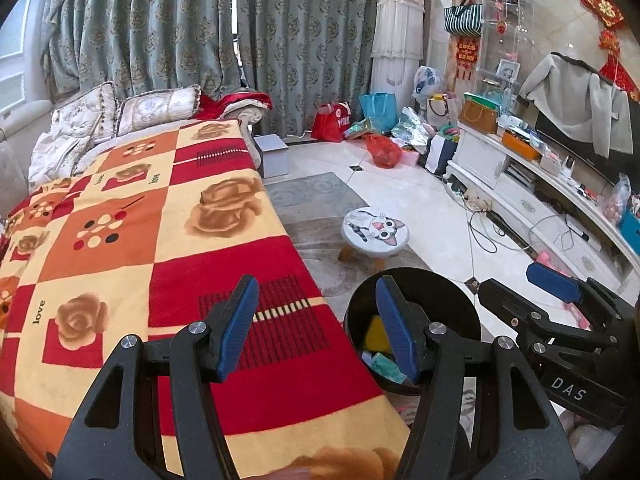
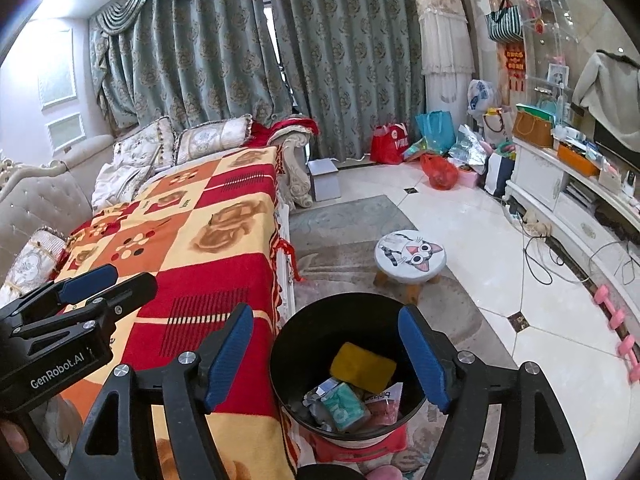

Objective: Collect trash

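A black round bin [image 2: 294, 354] stands on the floor beside the sofa, on something red [image 2: 360, 449]. Inside lie a yellow sponge [image 2: 362, 364], a green packet [image 2: 344, 402], a pink wrapper [image 2: 385, 405] and other scraps. My right gripper [image 2: 325, 320] hovers over the bin, open, with nothing between its blue pads. My left gripper [image 1: 316, 292] is also open and holds nothing; it hangs over the blanket's edge, with its right finger in front of the bin [image 1: 440, 282]. Each gripper shows in the other's view: the right gripper [image 1: 552, 280] and the left gripper [image 2: 88, 280].
A sofa under a red, orange and cream blanket [image 1: 168, 240] fills the left. A small cat-face stool [image 2: 410, 258] stands on the rug beyond the bin. A white TV cabinet [image 2: 576, 208], loose cables [image 2: 536, 256], pink dumbbells [image 2: 618, 322] and several bags [image 2: 438, 170] line the right and back.
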Tool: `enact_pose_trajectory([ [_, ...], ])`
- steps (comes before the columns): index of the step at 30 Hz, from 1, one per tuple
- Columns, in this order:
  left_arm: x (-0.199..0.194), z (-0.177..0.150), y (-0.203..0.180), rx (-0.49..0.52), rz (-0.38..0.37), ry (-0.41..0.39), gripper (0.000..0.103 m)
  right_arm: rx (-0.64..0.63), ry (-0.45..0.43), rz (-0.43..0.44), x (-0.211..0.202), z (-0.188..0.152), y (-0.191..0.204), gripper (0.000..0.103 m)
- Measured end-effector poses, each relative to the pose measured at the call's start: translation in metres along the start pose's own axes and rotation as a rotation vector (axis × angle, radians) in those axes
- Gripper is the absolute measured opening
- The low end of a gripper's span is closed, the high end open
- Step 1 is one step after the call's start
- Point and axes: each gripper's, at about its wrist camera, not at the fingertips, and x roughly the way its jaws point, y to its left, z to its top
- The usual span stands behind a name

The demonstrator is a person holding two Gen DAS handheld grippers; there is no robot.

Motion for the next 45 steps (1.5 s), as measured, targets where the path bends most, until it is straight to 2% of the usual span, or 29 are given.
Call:
enact_pose_trajectory([
  [45, 0.0013, -0.0015, -0.0053, -0.004, -0.008, 0.01, 0.06, 0.0, 0.027, 0.001, 0.0082, -0.0081, -0.0019, 0.077],
])
